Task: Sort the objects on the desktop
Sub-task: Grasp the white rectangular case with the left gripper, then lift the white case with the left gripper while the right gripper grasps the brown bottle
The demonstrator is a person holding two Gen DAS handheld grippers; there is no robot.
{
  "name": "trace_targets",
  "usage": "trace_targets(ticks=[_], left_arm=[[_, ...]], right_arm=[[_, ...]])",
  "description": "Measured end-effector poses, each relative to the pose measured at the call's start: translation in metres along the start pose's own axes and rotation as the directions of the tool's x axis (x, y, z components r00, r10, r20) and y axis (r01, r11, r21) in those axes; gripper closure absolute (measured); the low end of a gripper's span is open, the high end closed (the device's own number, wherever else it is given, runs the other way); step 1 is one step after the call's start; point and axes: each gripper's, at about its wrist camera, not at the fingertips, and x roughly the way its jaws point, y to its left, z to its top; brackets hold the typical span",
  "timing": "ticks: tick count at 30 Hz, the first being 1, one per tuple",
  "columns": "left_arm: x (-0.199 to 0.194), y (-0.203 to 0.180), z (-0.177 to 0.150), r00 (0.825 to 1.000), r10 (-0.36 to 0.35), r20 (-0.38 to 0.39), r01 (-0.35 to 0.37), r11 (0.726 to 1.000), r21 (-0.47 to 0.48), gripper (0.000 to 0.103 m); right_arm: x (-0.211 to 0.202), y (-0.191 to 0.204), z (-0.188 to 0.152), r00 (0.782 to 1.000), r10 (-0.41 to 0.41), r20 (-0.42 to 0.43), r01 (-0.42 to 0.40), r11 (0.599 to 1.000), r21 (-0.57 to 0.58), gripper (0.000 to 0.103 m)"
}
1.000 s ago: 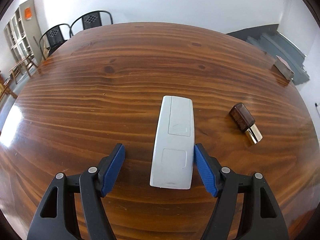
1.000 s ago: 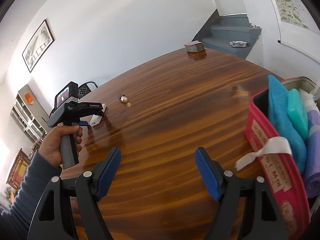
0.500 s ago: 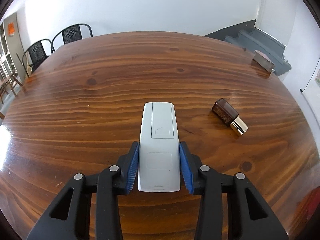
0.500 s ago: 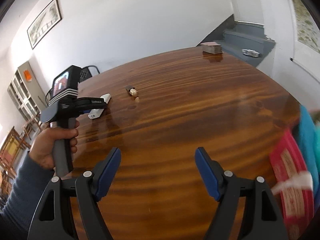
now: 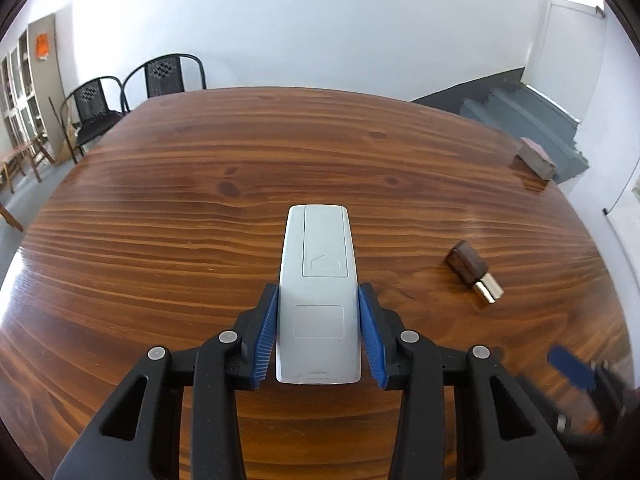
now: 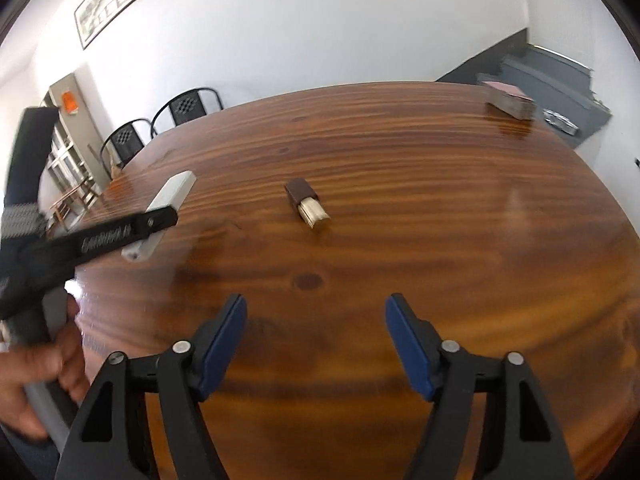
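A white remote (image 5: 319, 280) lies lengthwise between the blue pads of my left gripper (image 5: 319, 292), which is shut on its near half. In the right wrist view the same remote (image 6: 172, 196) sticks out ahead of the left gripper (image 6: 158, 220), held by a person's hand (image 6: 36, 364). A small brown case with a gold end (image 5: 468, 266) rests on the table to the remote's right. My right gripper (image 6: 316, 303) hovers over bare wood short of that brown case (image 6: 302, 196). Its jaws are closing with nothing between them. One blurred pad of it (image 5: 570, 368) shows at lower right.
The large wooden table (image 5: 200, 200) fills both views. A brown block-like box (image 5: 536, 158) sits at its far right edge, also in the right wrist view as the box (image 6: 510, 100). Two black chairs (image 5: 168, 76) stand behind the far edge, grey stairs (image 5: 532, 120) to the right.
My left gripper closed on the white remote and drew it up a little. My right gripper swung left across the table, away from the pink basket, and now faces the brown case.
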Motion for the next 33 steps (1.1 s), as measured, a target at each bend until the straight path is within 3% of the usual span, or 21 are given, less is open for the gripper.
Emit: trace_targets(ticks=[7, 14, 18, 20, 22, 23, 33], left_arm=[[0.003, 0.004, -0.002, 1.000, 0.009, -0.010, -0.009, 1.000, 0.001, 0.061], [0.010, 0.010, -0.001, 1.000, 0.014, -0.025, -0.015, 1.000, -0.025, 0.061], [0.014, 0.008, -0.002, 0.999, 0.017, -0.035, -0.018, 1.000, -0.023, 0.061], [0.015, 0.007, -0.002, 0.999, 0.017, -0.035, -0.018, 1.000, -0.018, 0.061], [0.015, 0.005, -0.003, 0.999, 0.018, -0.035, -0.018, 1.000, -0.011, 0.061], [0.015, 0.004, -0.003, 0.999, 0.018, -0.034, -0.019, 1.000, -0.008, 0.061], [0.000, -0.014, -0.006, 1.000, -0.001, -0.002, 0.001, 1.000, 0.030, 0.061]], right_arm=[[0.043, 0.006, 0.040, 0.999, -0.008, -0.034, 0.008, 1.000, -0.021, 0.044], [0.066, 0.017, 0.054, 0.999, -0.017, -0.041, 0.014, 0.998, -0.067, 0.045], [0.075, 0.018, 0.056, 0.998, -0.026, -0.054, 0.022, 0.997, -0.073, 0.054], [0.076, 0.018, 0.058, 0.998, -0.024, -0.053, 0.020, 0.997, -0.069, 0.060], [0.076, 0.018, 0.058, 0.997, -0.059, -0.053, 0.055, 0.995, -0.078, 0.077], [0.074, 0.019, 0.057, 0.996, -0.075, -0.054, 0.071, 0.994, -0.084, 0.080], [0.021, -0.004, 0.031, 0.999, -0.040, -0.004, 0.040, 0.998, 0.048, 0.081]])
